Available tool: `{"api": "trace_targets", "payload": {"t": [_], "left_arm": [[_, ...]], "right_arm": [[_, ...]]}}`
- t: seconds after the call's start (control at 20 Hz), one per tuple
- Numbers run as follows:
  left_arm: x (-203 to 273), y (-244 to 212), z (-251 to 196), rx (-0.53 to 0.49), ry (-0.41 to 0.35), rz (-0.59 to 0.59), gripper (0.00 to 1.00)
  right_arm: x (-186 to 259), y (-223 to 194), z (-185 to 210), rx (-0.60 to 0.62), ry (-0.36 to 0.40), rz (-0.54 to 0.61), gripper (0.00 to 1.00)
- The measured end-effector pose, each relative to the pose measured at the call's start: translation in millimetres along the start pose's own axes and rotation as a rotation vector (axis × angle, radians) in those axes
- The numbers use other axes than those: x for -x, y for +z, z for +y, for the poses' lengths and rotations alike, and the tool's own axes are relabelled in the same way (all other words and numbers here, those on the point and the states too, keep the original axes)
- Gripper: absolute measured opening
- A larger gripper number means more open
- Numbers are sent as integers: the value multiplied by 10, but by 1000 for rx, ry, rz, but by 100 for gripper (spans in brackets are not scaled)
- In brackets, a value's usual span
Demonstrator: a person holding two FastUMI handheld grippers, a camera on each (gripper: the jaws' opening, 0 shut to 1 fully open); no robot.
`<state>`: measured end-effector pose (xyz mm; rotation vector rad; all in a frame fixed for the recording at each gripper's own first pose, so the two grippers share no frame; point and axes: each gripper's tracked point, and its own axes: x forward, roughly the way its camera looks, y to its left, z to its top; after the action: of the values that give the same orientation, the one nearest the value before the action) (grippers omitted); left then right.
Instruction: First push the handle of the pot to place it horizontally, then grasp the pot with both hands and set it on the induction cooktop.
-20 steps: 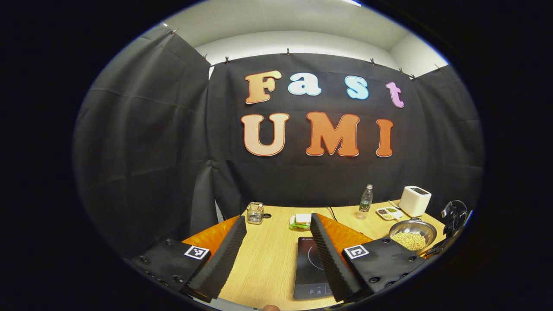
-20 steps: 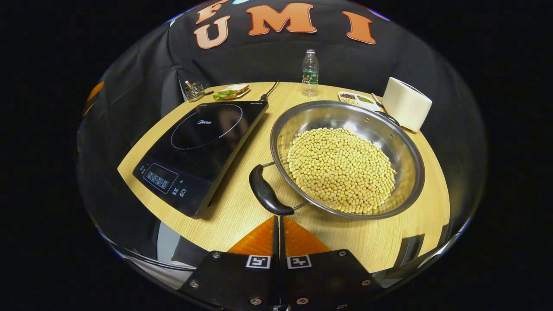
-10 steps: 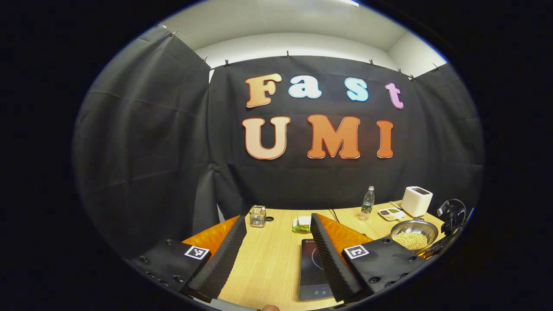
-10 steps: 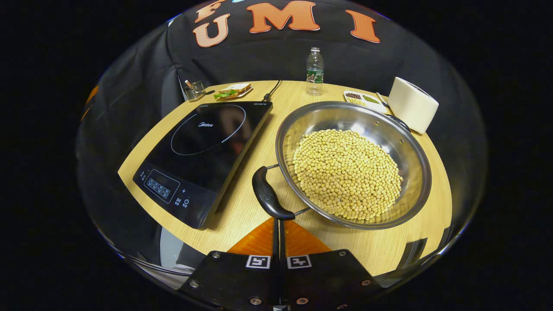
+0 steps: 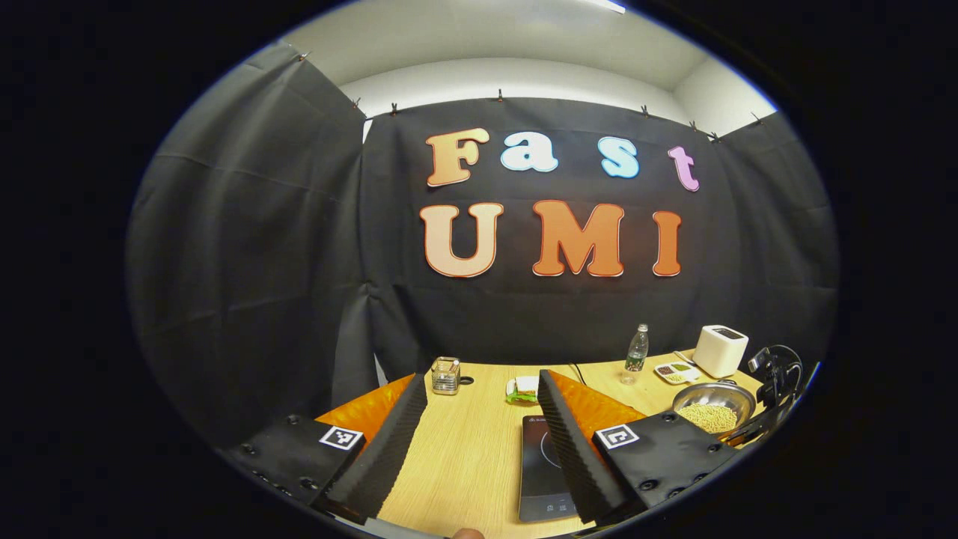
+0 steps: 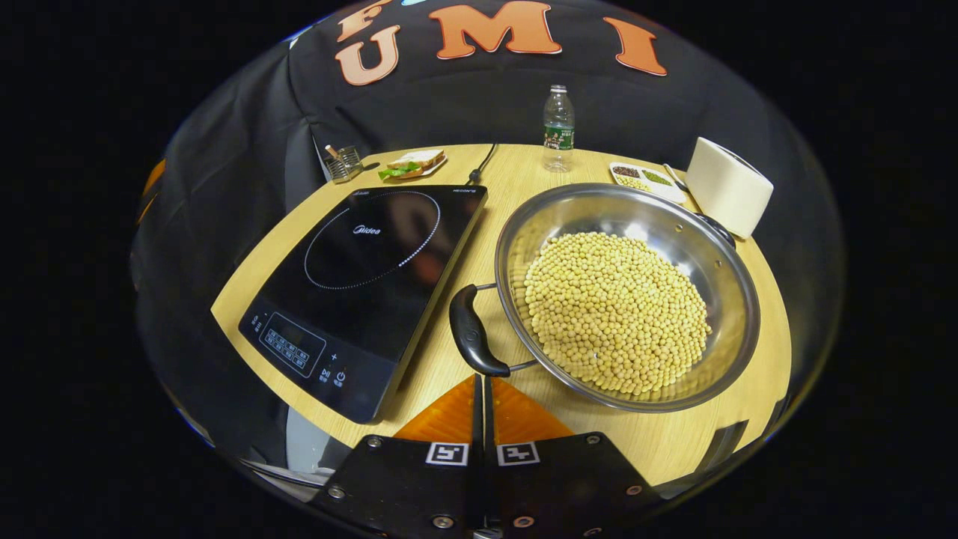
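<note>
Step one in hand: we bring right claw, fingers pressed together, holding nothing, against near pot handle. Pot sits on tabletop just right of induction cooktop. Left claw wide, idle. Next, we judge: sideways shove on handle.

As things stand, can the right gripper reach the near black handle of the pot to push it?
Probably yes. The right gripper is shut and points at the near black handle of the pot, with its tips just short of it. Nothing lies between; the induction cooktop sits off to the side.
</note>
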<state>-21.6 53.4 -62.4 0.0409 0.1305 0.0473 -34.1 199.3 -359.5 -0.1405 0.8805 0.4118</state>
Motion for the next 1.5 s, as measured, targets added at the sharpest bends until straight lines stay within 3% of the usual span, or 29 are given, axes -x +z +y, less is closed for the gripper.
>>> {"api": "trace_targets", "payload": {"t": [1.5], "left_arm": [[-317,-234,348,43,21,74,98]], "right_arm": [[-495,555,366,-106,29,-16,0]]}}
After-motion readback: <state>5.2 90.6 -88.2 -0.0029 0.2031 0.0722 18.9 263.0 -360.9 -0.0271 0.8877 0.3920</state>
